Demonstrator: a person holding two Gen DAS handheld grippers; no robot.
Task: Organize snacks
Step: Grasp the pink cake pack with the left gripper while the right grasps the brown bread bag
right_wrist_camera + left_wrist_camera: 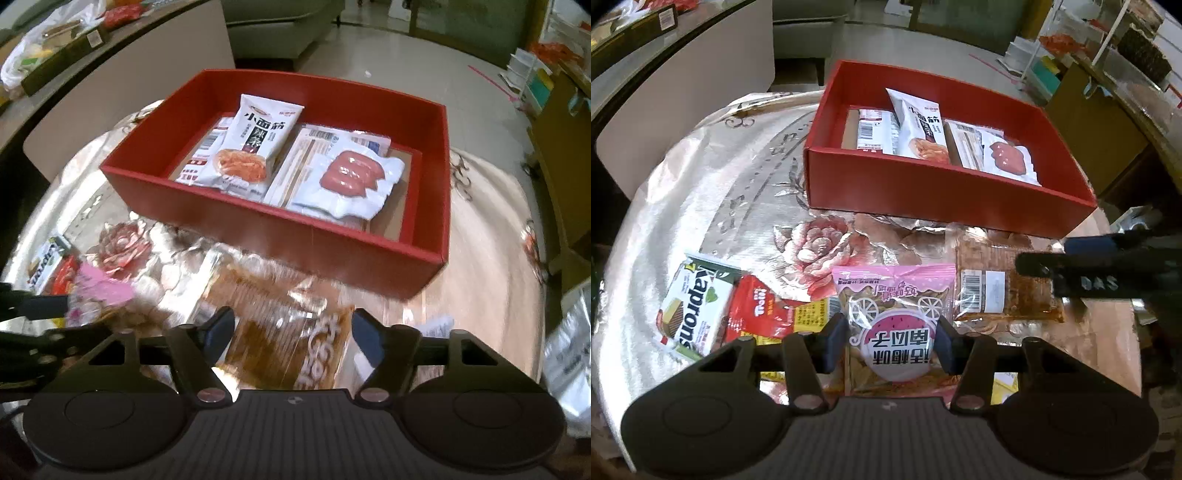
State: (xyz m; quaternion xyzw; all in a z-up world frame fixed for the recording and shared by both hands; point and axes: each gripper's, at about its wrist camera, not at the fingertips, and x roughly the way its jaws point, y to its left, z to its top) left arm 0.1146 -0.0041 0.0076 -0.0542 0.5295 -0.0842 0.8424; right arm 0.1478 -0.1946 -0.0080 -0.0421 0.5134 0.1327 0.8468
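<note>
A pink snack packet (894, 295) with a round label lies on the flowered tablecloth (720, 177). My left gripper (891, 341) is shut on it, its pads pressing the packet's two sides. To its right lies a clear packet of orange-brown snack (1008, 291). My right gripper (292, 332) straddles this orange-brown packet (280, 306), jaws open with thin gaps at both pads; the view is blurred. Behind stands the red box (923, 192) holding several white packets, among them a noodle-picture packet (255, 147) and a sausage packet (351, 177).
A green-and-white Kaprons wafer pack (690, 306) and a red packet (757, 317) lie at the left of the table. The right gripper's finger (1071, 273) reaches in from the right edge. A silver bag (569, 343) sits at the table's right edge.
</note>
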